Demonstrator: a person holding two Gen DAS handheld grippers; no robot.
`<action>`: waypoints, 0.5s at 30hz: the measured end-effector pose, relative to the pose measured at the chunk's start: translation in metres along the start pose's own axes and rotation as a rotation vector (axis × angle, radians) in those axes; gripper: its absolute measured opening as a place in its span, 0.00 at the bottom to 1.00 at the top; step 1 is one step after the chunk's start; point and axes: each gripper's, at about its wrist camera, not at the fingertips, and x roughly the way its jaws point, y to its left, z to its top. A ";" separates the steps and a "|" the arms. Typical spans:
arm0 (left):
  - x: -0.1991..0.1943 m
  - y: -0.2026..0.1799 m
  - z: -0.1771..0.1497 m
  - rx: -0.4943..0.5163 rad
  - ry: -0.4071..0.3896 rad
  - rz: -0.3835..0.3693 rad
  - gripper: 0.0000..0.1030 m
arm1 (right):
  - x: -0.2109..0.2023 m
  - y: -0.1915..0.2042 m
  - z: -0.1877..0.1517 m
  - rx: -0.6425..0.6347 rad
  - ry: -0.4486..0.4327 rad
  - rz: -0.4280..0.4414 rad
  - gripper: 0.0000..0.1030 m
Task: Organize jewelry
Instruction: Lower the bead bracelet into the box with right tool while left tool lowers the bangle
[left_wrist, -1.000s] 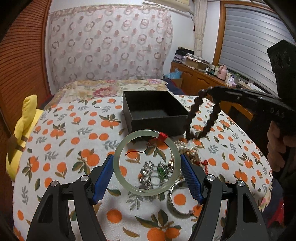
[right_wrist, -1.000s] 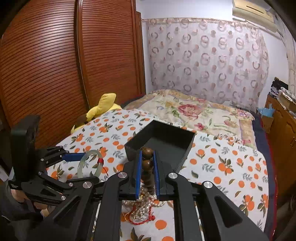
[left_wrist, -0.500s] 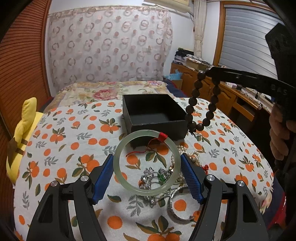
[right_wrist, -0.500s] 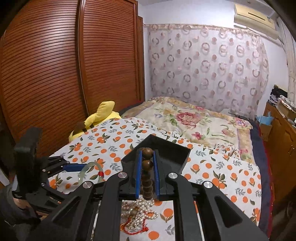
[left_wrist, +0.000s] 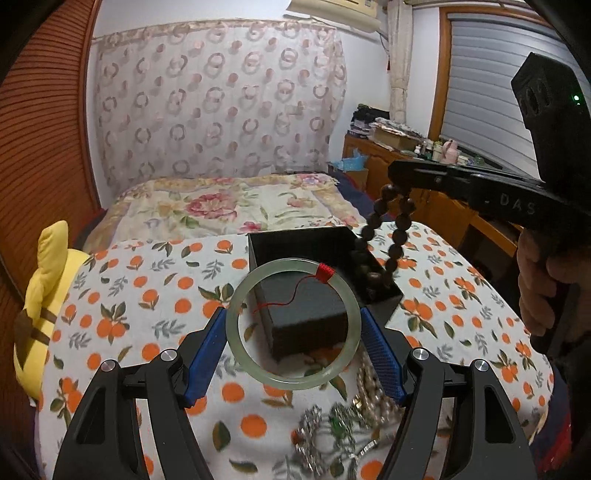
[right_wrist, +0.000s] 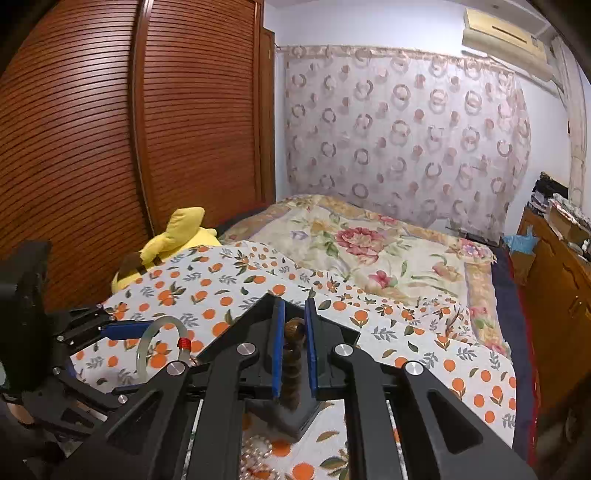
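Note:
My left gripper (left_wrist: 292, 314) is shut on a pale green jade bangle (left_wrist: 236, 321) with a red thread wrap, its blue pads pressing both sides. The bangle hangs over the near corner of an open black box (left_wrist: 295, 242) on the orange-print cloth. My right gripper (right_wrist: 293, 314) is shut on a dark wooden bead bracelet (right_wrist: 291, 354). In the left wrist view the bead bracelet (left_wrist: 399, 229) dangles from the right gripper (left_wrist: 397, 177), its lower end inside the box's right side. The right wrist view also shows the left gripper (right_wrist: 122, 328) and bangle (right_wrist: 147, 339) at lower left.
A heap of silver chains, pearls and a green-stoned piece (left_wrist: 332, 424) lies on the cloth in front of the box. A yellow plush toy (left_wrist: 44, 280) sits at the bed's left edge. A wooden cabinet (left_wrist: 388, 162) stands to the right, a slatted wardrobe to the left.
Both grippers moved forward to the box. The bangle went from over the jewelry heap to over the box's near corner, and the bead bracelet's lower end now hangs inside the box.

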 end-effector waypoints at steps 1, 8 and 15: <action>0.002 0.000 0.001 -0.001 0.001 0.001 0.67 | 0.004 -0.001 0.001 -0.001 0.004 -0.005 0.12; 0.020 -0.001 0.011 0.001 0.014 -0.005 0.67 | 0.026 -0.019 -0.015 0.076 0.060 -0.008 0.17; 0.051 -0.009 0.022 0.027 0.060 0.000 0.67 | 0.013 -0.035 -0.038 0.124 0.062 -0.016 0.27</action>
